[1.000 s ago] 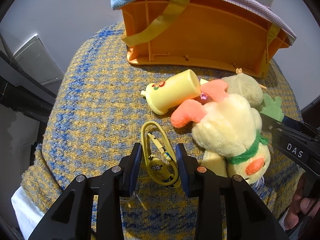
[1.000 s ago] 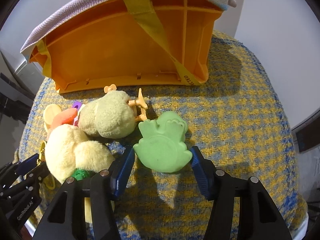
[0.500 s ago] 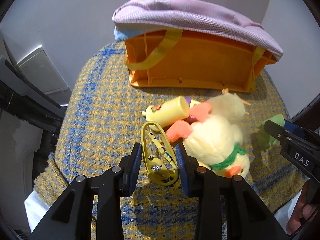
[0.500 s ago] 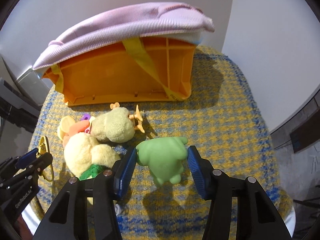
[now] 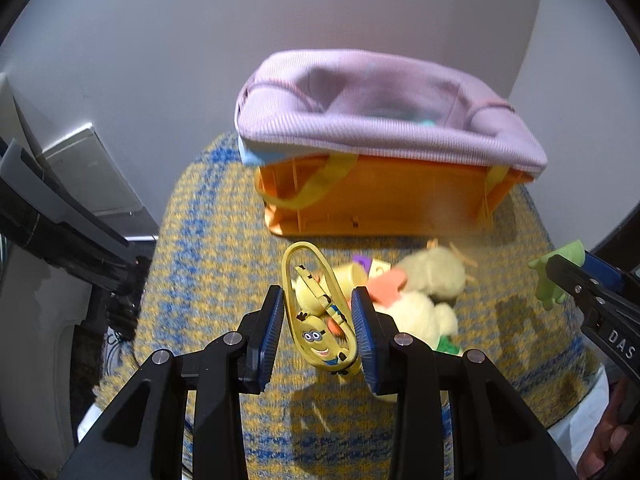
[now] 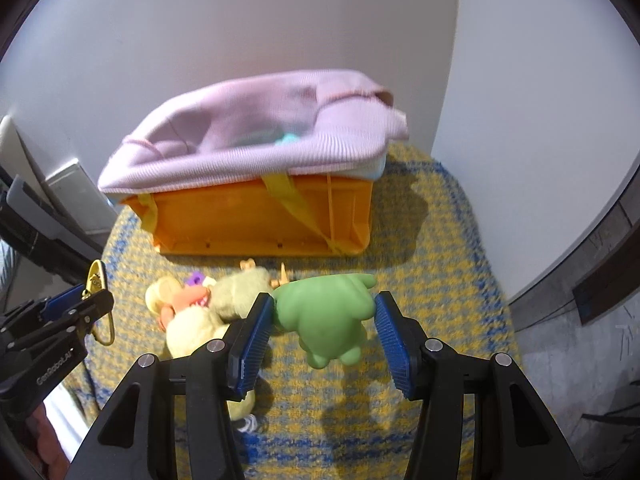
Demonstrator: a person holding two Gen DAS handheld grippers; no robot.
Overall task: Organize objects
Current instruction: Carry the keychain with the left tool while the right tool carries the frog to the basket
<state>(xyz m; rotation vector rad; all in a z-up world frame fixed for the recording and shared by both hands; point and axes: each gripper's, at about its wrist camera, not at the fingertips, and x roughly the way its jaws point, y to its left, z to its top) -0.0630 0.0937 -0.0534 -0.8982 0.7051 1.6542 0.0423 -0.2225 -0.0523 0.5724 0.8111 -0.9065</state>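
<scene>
Left gripper (image 5: 318, 334) fingers clamp keychain (image 5: 320, 316), right gripper (image 6: 323, 334) fingers clamp frog (image 6: 324, 316); both lifted before bin (image 6: 260, 220) for drop-in.

Left gripper (image 5: 318, 330): black angular plastic arms, round silver screws on the joints.
Left pads (image 5: 267, 330): dark blue, ribbed, flat and long.
Right gripper (image 6: 322, 334): same black frame, silver screws, white letters "DAS" on its side.
Right pads (image 6: 394, 350): blue ribbed rubber.
Left frame marking: pale text "GenRoboLAI", hard to read.
</scene>
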